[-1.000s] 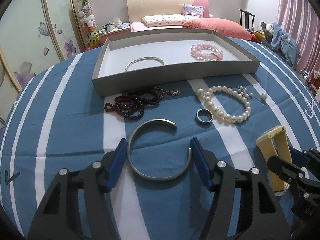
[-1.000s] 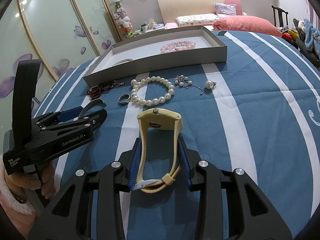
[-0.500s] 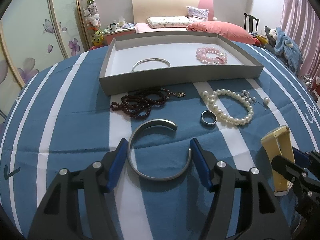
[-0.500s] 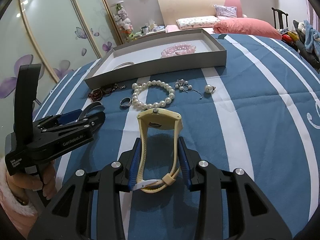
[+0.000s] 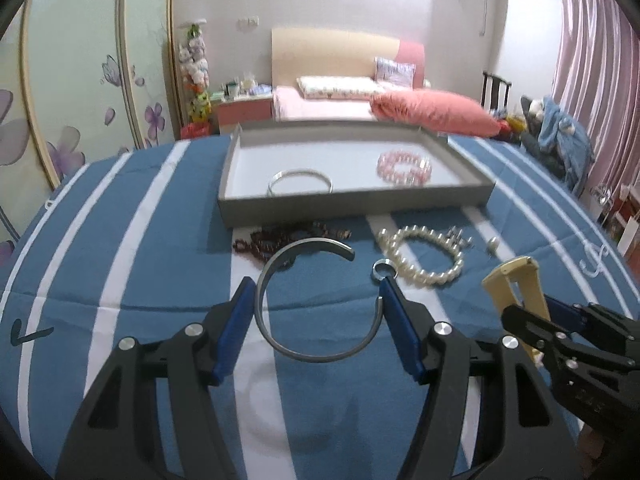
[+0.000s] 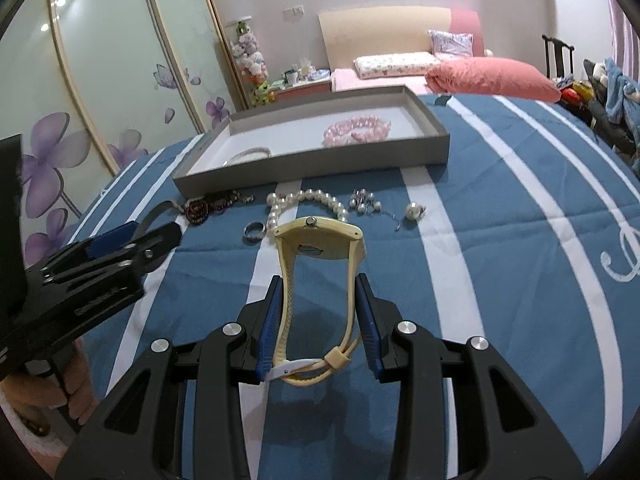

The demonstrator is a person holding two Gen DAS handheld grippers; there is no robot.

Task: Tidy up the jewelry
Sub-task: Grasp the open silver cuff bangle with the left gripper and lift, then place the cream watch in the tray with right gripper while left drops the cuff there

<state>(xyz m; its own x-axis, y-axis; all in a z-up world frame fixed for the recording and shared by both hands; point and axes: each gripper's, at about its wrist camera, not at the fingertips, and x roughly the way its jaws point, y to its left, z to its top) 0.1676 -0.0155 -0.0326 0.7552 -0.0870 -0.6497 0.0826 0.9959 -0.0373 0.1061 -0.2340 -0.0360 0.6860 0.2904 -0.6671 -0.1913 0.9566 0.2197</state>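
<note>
The counter [image 5: 120,280] wears a blue cloth with white stripes, slightly creased. Behind it is a bedroom: a bed with a cream headboard and a salmon-pink quilt at twelve o'clock, pink curtains at two, sliding doors with purple flower prints at ten.

A shallow grey tray [image 5: 352,204] with a white floor sits at twelve o'clock on the counter. Inside lie a thin silver bangle [image 5: 300,180] toward its left and a bracelet of glossy pink beads [image 5: 404,166] toward its right, well apart. In front of the tray, on the cloth, lie dark red beads [image 5: 272,240] in a heap, a strand of round white pearls [image 5: 424,256] in a loop, a small metal ring [image 5: 384,270] just beside the pearls, and loose pearl earrings [image 6: 414,210] at the pearls' three o'clock.

The left gripper [image 5: 316,316] points downward at a slant, its blue-padded jaws clamped on the sides of a smooth, open-ended silver cuff [image 5: 308,304], held clear of the cloth with its gap facing twelve o'clock.

The right gripper [image 6: 320,320], at the left one's three o'clock, tilts down likewise. Its jaws are clamped on the strap of a pale yellow watch [image 6: 320,280], whose rubbery band is buckled into a loop, case farthest from the jaws. A hand [image 6: 52,396] grips the left tool's handle.
</note>
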